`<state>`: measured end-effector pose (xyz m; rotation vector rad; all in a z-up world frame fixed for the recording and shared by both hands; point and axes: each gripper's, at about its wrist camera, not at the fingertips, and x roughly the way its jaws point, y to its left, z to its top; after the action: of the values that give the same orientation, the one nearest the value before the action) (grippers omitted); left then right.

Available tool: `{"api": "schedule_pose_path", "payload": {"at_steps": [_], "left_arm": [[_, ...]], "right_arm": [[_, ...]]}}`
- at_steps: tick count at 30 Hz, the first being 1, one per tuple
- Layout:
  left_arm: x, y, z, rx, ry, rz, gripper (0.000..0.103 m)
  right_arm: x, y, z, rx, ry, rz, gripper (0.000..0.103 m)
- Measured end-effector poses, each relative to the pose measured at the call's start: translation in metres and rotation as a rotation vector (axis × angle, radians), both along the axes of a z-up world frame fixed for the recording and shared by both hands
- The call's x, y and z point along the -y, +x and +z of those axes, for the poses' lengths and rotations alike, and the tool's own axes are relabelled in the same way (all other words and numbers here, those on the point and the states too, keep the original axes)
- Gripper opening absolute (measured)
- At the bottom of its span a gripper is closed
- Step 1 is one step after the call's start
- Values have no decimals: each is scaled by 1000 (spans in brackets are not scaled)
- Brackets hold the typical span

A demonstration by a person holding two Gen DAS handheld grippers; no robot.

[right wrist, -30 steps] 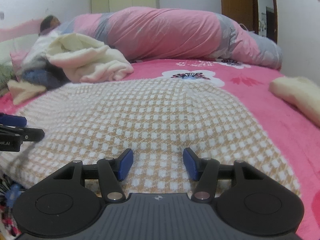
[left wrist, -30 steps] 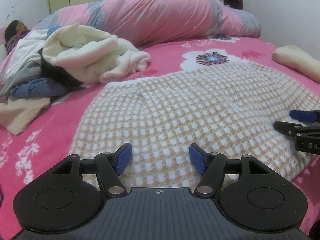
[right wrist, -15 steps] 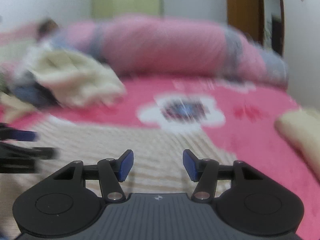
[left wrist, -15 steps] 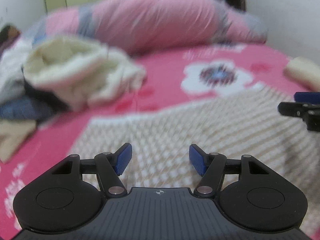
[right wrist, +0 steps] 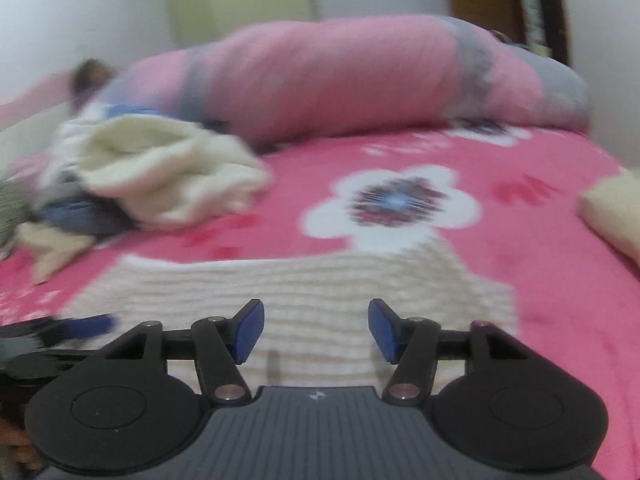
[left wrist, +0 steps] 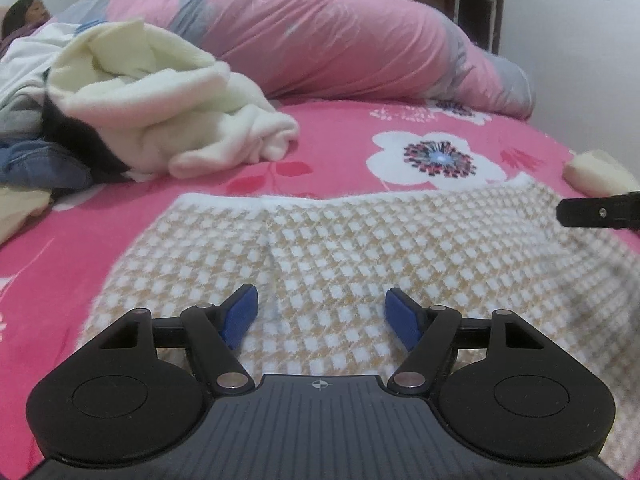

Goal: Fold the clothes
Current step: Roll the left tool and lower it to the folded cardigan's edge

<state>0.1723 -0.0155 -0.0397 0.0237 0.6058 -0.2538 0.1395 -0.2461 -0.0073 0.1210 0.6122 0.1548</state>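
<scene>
Below left tool [left wrist: 322, 314], checked garment [left wrist: 360, 248]

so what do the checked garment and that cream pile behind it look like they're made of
Checked garment: apparently a soft, fuzzy knit or fleece with a matte finish; the tan and white checks have blurred edges and the far hem looks furry.
Cream pile: probably plush fleece, also matte; it bunches in thick, rounded folds with a napped surface. Neither can be told for certain by sight.

The left gripper [left wrist: 321, 312] hovers over the checked cloth [left wrist: 360, 248] on the bed [left wrist: 328, 136], jaws opening and empty; a clothes pile [left wrist: 120, 108] lies beyond.
</scene>
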Motion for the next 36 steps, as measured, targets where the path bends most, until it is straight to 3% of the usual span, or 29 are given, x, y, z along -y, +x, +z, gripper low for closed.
{"api": "schedule_pose_path", "payload": {"at_steps": [2, 3, 7, 12, 15, 19, 24, 27, 31, 33, 36], "left_arm": [[-9, -12, 6, 11, -30, 17, 72], [-15, -20, 9, 12, -48, 20, 72], [-45, -57, 16, -4, -97, 32, 72], [-77, -93, 23, 8, -137, 54, 73], [-95, -112, 24, 8, -162, 82, 75], [-110, -122, 15, -40, -194, 124, 79], [-123, -129, 11, -37, -242, 162, 96], [-127, -129, 10, -30, -254, 155, 100], [-128, -123, 0, -69, -277, 152, 101], [-129, -120, -5, -94, -296, 154, 102], [-132, -116, -12, -118, -338, 151, 102]], "right_arm": [[-22, -8, 1, -1, -26, 21, 70], [-30, -9, -8, -24, -44, 13, 74], [-46, -21, -56, 26, -112, -6, 83], [-42, -27, -34, 10, -78, -61, 83], [-41, -28, -38, -17, -101, -34, 85], [-40, -21, -44, -42, -112, 0, 93], [-41, -28, -19, -50, -93, -51, 96], [-43, -36, -11, -5, -126, -77, 103], [-47, -23, -44, -104, -154, -49, 103], [-49, -31, -51, -24, -158, -53, 103], [-47, -30, -49, -38, -145, -56, 103]]}}
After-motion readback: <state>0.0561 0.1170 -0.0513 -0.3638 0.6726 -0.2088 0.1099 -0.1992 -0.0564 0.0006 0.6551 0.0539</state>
